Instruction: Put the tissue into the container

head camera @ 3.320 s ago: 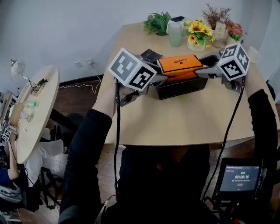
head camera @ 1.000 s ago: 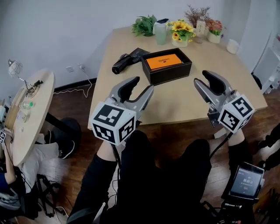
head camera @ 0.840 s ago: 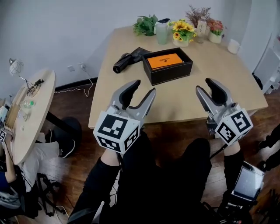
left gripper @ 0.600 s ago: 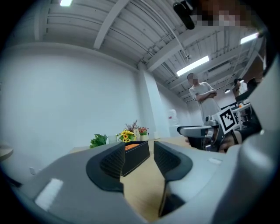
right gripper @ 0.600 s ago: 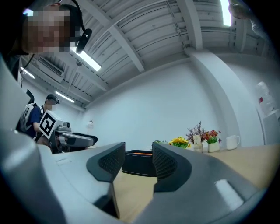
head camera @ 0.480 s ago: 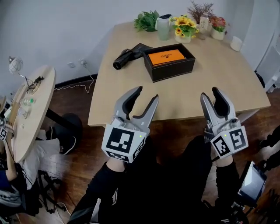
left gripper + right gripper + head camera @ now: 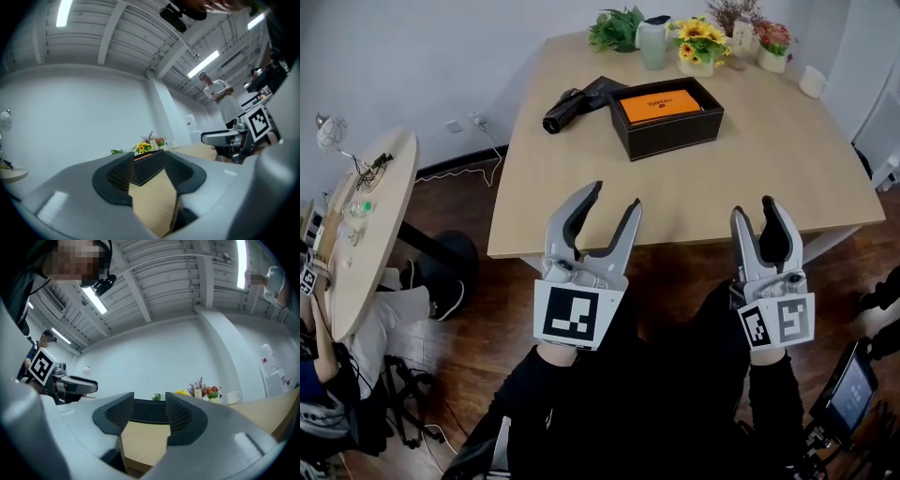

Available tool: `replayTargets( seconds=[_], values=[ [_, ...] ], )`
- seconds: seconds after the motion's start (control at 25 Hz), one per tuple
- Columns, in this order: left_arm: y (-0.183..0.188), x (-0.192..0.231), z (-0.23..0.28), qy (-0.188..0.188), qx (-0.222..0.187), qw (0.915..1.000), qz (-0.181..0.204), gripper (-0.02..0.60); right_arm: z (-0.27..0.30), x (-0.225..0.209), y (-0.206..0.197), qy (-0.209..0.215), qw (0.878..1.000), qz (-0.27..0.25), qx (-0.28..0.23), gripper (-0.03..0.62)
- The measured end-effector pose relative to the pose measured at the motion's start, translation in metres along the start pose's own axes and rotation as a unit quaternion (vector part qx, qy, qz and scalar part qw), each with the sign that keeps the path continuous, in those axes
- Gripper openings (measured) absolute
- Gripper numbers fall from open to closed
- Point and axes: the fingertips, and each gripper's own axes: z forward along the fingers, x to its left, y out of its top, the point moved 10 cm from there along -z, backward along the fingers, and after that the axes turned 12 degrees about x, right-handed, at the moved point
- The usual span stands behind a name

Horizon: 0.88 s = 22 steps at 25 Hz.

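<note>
Orange tissue pack (image 7: pixel 661 101), black container (image 7: pixel 675 139), tan table (image 7: pixel 750 178), yellow sunflowers (image 7: pixel 698 34), green leafy plant (image 7: pixel 614 26)

Found the near half of the table (image 7: pixel 694 187) bare: open passage from its near edge up to the container (image 7: pixel 675 133). Noted a black bundled object (image 7: pixel 570 109) just beside the container's left corner, narrowing that side. Recorded vase (image 7: pixel 653 44), flower pots (image 7: pixel 703 49) and cup (image 7: pixel 811 82) lining the far edge. Saw broad bare tabletop right of the container. Found its top open, an orange pack (image 7: pixel 661 101) lying inside.
</note>
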Motion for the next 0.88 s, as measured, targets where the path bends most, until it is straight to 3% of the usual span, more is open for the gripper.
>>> replayTargets(
  seconds=[0.88],
  values=[
    [-0.02, -0.004, 0.004, -0.006, 0.016, 0.9996, -0.024, 0.187, -0.002, 0.011, -0.012, -0.019, 1.0, -0.01, 0.0, 0.198]
  ],
)
